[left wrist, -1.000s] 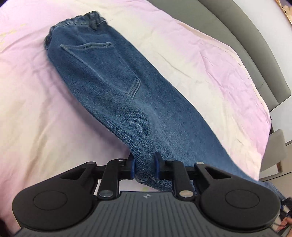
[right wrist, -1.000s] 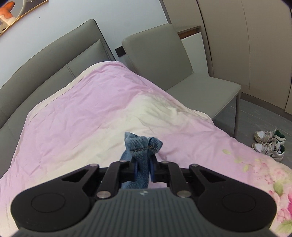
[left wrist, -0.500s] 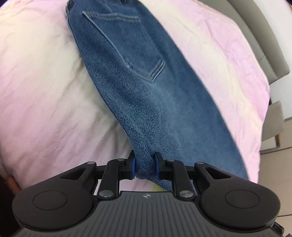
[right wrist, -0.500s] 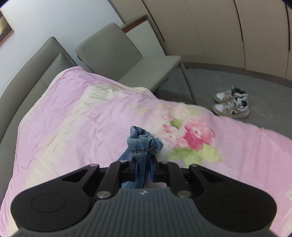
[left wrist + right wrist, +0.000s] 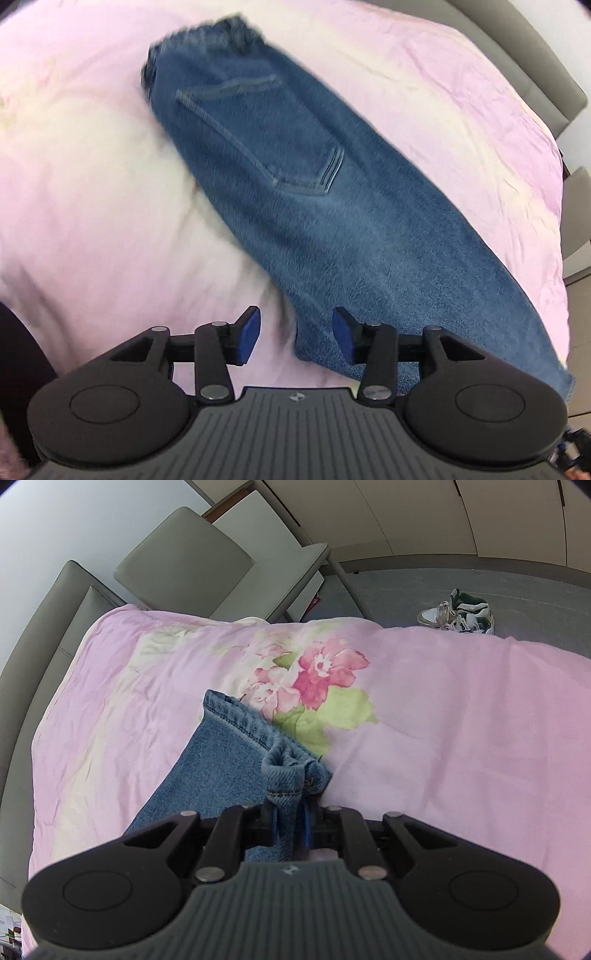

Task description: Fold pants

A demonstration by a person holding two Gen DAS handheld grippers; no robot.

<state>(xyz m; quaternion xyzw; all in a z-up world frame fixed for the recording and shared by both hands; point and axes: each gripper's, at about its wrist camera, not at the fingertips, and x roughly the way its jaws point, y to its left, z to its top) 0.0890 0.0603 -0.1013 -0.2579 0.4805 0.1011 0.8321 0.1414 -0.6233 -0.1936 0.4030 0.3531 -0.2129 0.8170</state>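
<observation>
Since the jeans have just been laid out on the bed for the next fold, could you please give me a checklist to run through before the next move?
1. Left gripper has let go: ok; jaws have just been opening, pads apart, denim edge between them unpressed.
2. Right gripper has released the hem: not ok, shut on it.
3. Jeans flat on the bedspread: ok in the left view; bunched at the hem.
4. Waistband squared: cannot tell, blurred.
5. Jeans fully on the bed: cannot tell.

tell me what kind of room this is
Most likely a bedroom: jeans lie on a pink floral duvet against a padded grey headboard, with a chair and sneakers beside the bed.
</observation>
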